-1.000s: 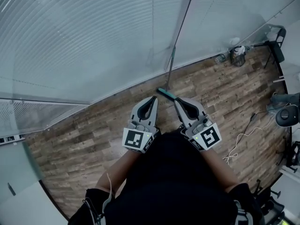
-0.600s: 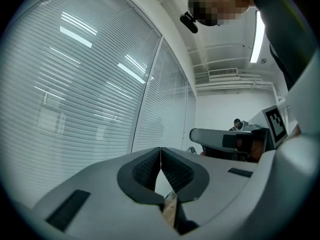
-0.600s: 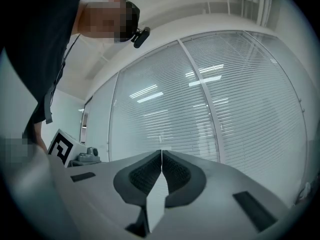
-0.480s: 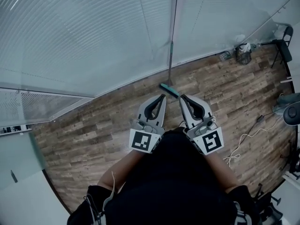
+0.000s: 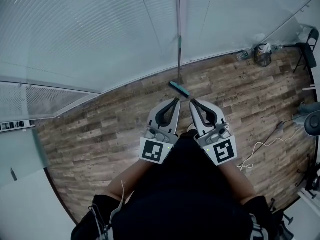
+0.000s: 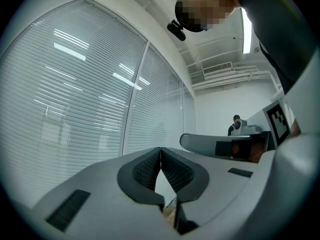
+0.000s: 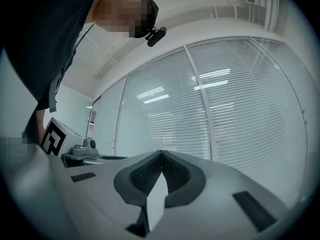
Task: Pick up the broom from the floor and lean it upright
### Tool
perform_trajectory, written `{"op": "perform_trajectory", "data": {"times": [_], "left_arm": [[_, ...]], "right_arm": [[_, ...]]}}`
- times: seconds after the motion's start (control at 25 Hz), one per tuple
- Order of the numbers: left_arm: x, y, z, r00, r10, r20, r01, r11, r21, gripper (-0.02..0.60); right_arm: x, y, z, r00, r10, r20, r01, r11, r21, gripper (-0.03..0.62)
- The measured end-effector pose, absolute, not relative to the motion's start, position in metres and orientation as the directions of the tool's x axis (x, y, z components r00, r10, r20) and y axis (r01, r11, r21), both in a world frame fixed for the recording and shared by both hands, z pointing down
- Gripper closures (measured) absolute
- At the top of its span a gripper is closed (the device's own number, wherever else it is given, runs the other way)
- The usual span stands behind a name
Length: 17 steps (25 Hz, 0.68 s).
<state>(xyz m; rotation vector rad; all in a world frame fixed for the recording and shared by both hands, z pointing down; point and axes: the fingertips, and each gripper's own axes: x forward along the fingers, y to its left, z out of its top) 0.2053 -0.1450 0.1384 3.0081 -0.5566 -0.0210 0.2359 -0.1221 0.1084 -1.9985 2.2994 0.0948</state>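
Standing on its teal head point(image 5: 179, 89), the broom point(image 5: 178, 66) leans on the wall point(image 5: 100, 34). The head sits on the wood floor point(image 5: 100, 144), close to the bottom of the wall. The thin handle point(image 5: 178, 51) goes up from it and seems to rest where two window panes meet. That is likely why the broom does not fall: the floor holds the bottom and the wall holds the top.

The broom's long side runs from the floor upward, almost straight, tipped only a little toward the wall. The head points down and the handle's free end points up. The head is turned a bit slantwise on the floor.

The left claw point(image 5: 176, 101) and the right claw point(image 5: 191, 102) are side by side in front of the person. Both point toward the broom, with their tips just short of its head and not touching it. Each claw is closed tight, pad against pad, and there is nothing between the pads. They hold nothing because the broom needs no help now. The job looks done.
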Motion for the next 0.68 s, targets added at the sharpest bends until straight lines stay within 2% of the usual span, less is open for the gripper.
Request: {"op": "perform_trajectory", "data": {"times": [0.68], "left_arm": [[0.221, -0.1, 0.135, 0.912, -0.41, -0.033, -0.407, -0.911, 0.068, 0.563]], "right_arm": [[0.25, -0.093, 0.117, -0.205, -0.971, -0.123, -0.978, 0.209, -0.02, 0.576]]}}
